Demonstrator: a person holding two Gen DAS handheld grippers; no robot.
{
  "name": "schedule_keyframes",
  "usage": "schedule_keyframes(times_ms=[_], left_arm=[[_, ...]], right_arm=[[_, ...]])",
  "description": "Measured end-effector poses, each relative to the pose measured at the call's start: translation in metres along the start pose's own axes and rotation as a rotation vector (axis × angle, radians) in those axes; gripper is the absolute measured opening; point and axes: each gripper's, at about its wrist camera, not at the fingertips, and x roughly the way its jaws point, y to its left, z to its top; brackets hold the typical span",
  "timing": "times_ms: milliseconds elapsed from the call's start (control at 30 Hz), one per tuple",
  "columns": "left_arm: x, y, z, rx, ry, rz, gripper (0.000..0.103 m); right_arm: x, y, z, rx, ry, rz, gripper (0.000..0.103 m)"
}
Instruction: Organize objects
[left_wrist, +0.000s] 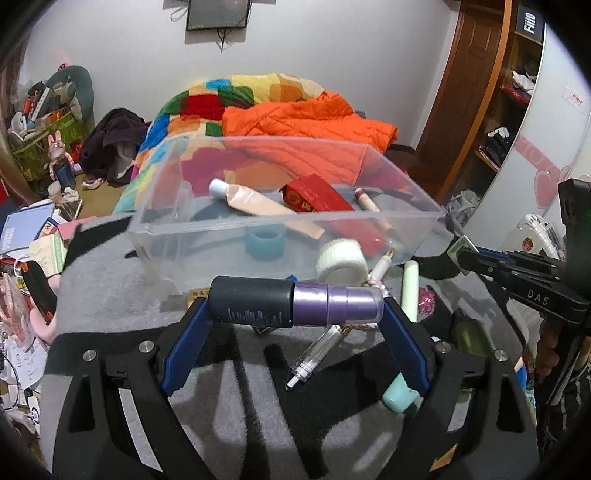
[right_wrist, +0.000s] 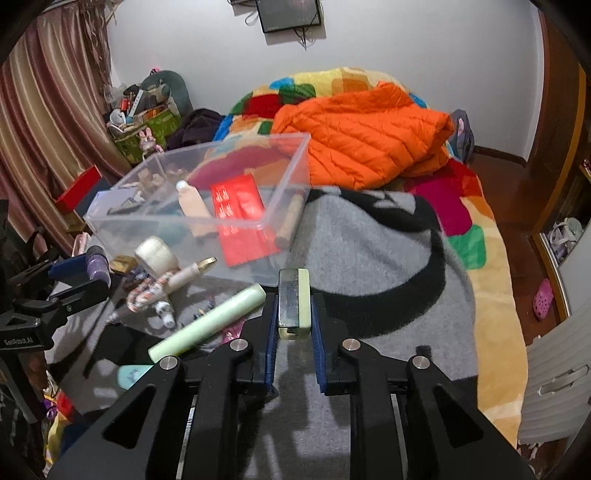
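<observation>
My left gripper (left_wrist: 295, 306) is shut on a black and purple bottle (left_wrist: 295, 304), held crosswise just in front of the clear plastic bin (left_wrist: 280, 221). The bin holds a beige tube (left_wrist: 251, 201), a red box (left_wrist: 314, 194) and a blue tape roll (left_wrist: 265, 242). My right gripper (right_wrist: 294, 306) is shut on a small pale green and black flat case (right_wrist: 294, 302), held above the grey blanket to the right of the bin (right_wrist: 177, 218). Its tip with the case shows in the left wrist view (left_wrist: 460, 251). The left gripper shows in the right wrist view (right_wrist: 94, 267).
Loose on the grey blanket (right_wrist: 369, 266) by the bin: a white tape roll (left_wrist: 341, 260), a long pale green tube (right_wrist: 210, 321), a clear syringe-like tube (left_wrist: 317, 356), a patterned tube (right_wrist: 147, 291), a mint bottle (left_wrist: 399, 395). An orange jacket (right_wrist: 369, 140) lies behind. Clutter at left.
</observation>
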Motion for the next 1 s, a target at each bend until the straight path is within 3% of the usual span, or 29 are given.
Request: schedule_keyframes(times_ms=[500, 667, 833, 1000], left_arm=[[-0.031, 0.01, 0.049, 0.025, -0.134, 0.042, 0.088], [-0.025, 0.021, 0.05, -0.007, -0.088, 0.018, 0.084], [-0.025, 0.027, 0.021, 0.0, -0.042, 0.04, 0.092], [-0.012, 0.037, -0.011, -0.026, 0.049, 0.035, 0.093]], right_arm=[[-0.015, 0.03, 0.053, -0.064, -0.104, 0.026, 0.015], [-0.003, 0.042, 0.064, -0.08, -0.09, 0.045, 0.015], [0.007, 0.052, 0.07, -0.102, -0.078, 0.056, 0.015], [0.022, 0.059, 0.077, -0.115, -0.048, 0.059, 0.015]])
